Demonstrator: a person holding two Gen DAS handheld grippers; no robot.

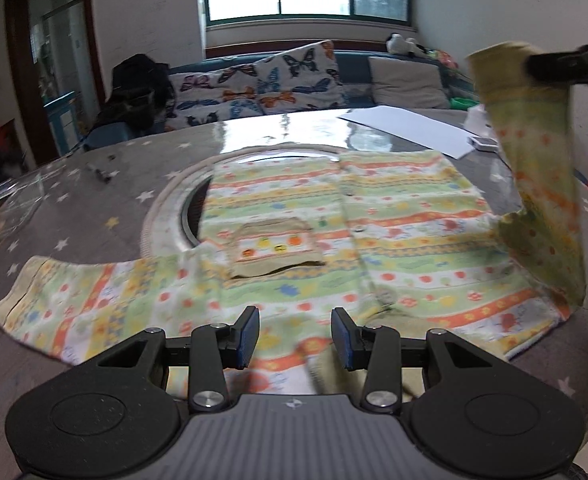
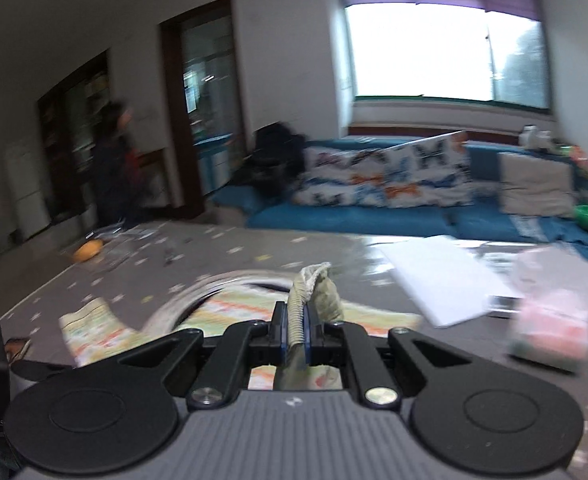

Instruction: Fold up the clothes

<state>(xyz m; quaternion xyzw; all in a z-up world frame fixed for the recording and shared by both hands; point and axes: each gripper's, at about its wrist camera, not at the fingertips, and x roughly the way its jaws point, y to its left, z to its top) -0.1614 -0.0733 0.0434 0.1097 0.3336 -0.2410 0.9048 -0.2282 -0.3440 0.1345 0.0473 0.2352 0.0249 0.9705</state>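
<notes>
My right gripper [image 2: 294, 332] is clamped on a ribbed cuff [image 2: 295, 312], jaws nearly together with the fabric pinched between the pads. My left gripper [image 1: 295, 338] hovers low over the near hem, jaws partly apart, nothing between them.

The shirt [image 1: 294, 248] lies spread on the grey starred table [image 1: 74, 216], buttons facing up, pocket [image 1: 276, 250] in the middle. Its left sleeve [image 1: 66, 300] lies flat, out to the side. The right sleeve [image 1: 533, 168] stands up off the table, held at its end by the right gripper, seen at the top right of the left view.

Step, as I judge it: first fold, right sleeve going in over the body.

Next move calls for laying that sleeve flat across the chest before I let go, with the left gripper free to pin the body or take the other sleeve.

Farther off: white sheet [image 1: 409, 128], then the sofa [image 2: 373, 216]. Right view is blurred.
</notes>
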